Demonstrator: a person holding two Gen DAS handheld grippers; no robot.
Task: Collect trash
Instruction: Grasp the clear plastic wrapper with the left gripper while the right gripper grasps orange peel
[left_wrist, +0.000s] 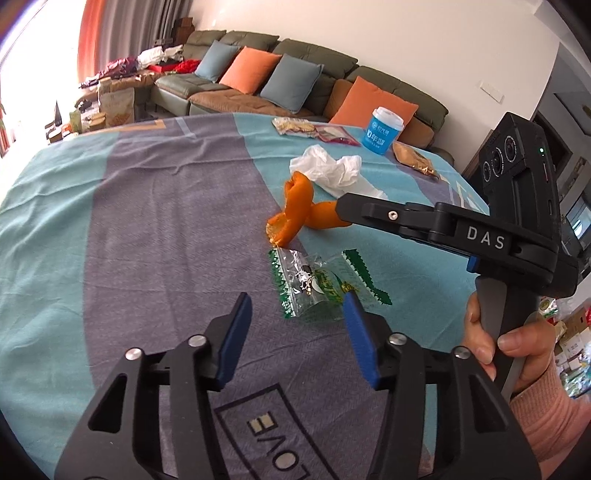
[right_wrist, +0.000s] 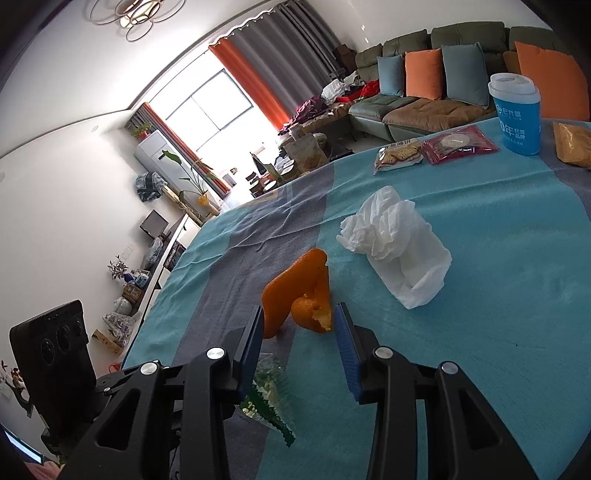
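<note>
A clear wrapper with green print (left_wrist: 317, 284) lies flat on the cloth just beyond my left gripper (left_wrist: 297, 301). Its jaws stand apart, the right pad's tip over the wrapper's near edge, and nothing is pinched. Curled orange peel (right_wrist: 295, 291) stands on the cloth between the tips of my right gripper (right_wrist: 300, 310), whose pads flank it with a thin gap on the right side. In the left wrist view that right gripper (left_wrist: 345, 206) reaches in from the right onto the orange peel (left_wrist: 291, 210). A crumpled white tissue (right_wrist: 395, 243) lies just behind the peel. The wrapper (right_wrist: 266, 402) shows under the right gripper.
A teal and grey tablecloth (left_wrist: 129, 221) covers the table. At its far side stand a blue cup with a white lid (right_wrist: 517, 114), a cracker packet (right_wrist: 399, 155), a red packet (right_wrist: 458, 144) and a yellow packet (right_wrist: 572, 146). A sofa with cushions (left_wrist: 295, 74) stands behind. A hand (left_wrist: 509, 350) holds the right gripper's handle.
</note>
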